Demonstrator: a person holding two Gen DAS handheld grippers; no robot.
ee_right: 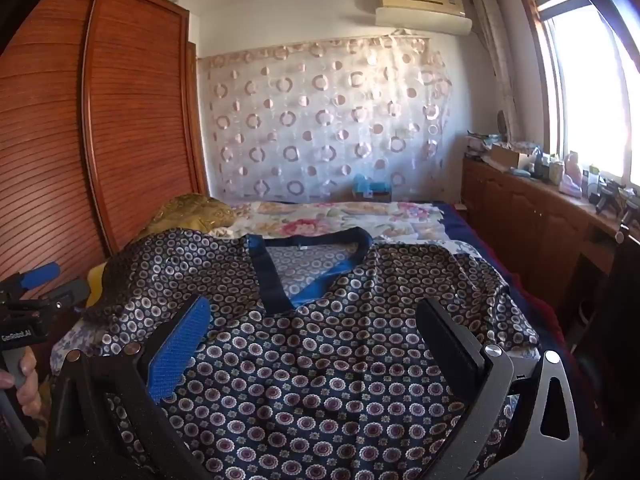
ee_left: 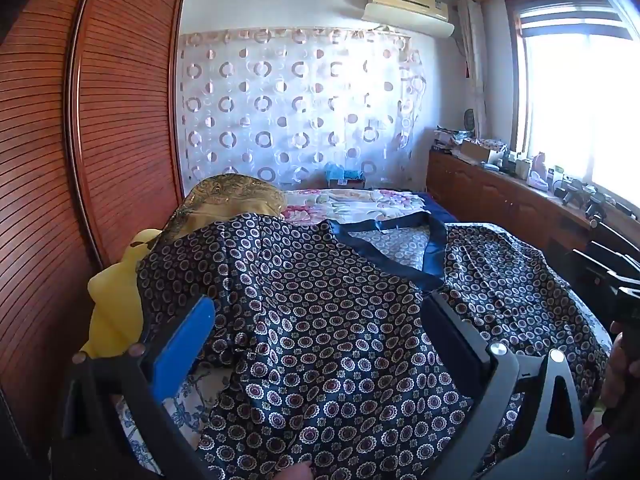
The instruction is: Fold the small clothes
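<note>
1 patterned shirt [ee_right: 320, 380], dark blue with small ringed flowers and a plain blue V-neck band [ee_right: 276, 276], lies spread on the bed [ee_right: 340, 212] right under and ahead of my 2 hand-held grippers. My left hand-held gripper [ee_left: 320, 340] and my right hand-held gripper [ee_right: 316, 340] both hover over the cloth with jaws spread wide, pinching nothing. I judge the fabric thin, light, soft and a little slippery, likely to slide and crease, so I would pinch it at a shoulder seam or a side hem rather than mid-panel. Beyond my left hand-held gripper sit 1 gold cushion [ee_left: 236, 196] and 1 yellow soft item [ee_left: 116, 300]. I count 1 garment to fold.
</note>
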